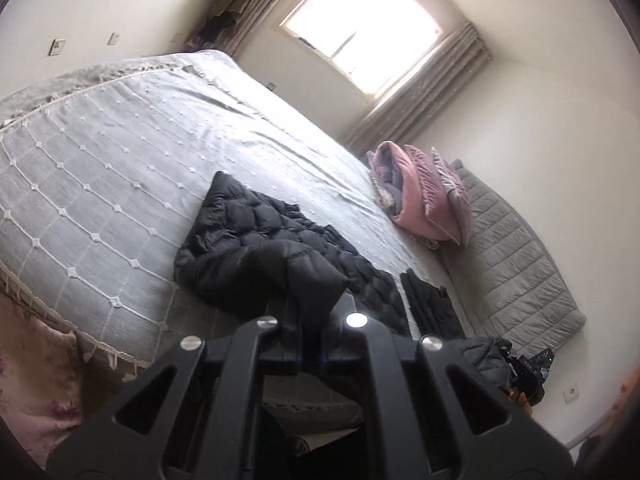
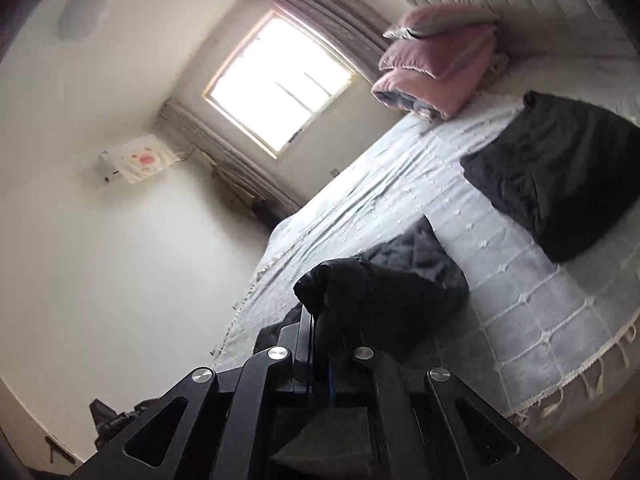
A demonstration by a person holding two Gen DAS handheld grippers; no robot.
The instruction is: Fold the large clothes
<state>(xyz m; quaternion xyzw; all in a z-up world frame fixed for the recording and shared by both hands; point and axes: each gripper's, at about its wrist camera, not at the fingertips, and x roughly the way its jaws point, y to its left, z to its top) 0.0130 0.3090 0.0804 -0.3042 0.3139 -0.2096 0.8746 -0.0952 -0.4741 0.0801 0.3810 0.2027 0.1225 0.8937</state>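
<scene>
Both tools, left (image 1: 306, 312) and right (image 2: 320, 328), clenched on jacket (image 1: 256, 240) edge over bed (image 1: 120, 168). Mid-fold; next probably carry it across, lay flat.

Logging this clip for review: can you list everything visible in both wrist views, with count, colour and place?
Black quilted puffer jacket: one, black, near bed edge, pinched by both grippers.
Folded dark garment: one, black, on the bed beside the jacket.
Light grey tufted bedspread: one, covers the bed.
Pink folded blankets: one stack, pink and grey, by the headboard.
Grey quilted headboard: one, bed's end.
Window: one, bright, grey curtains.
Left gripper: black, shut on jacket.
Right gripper: black, shut on jacket.
</scene>
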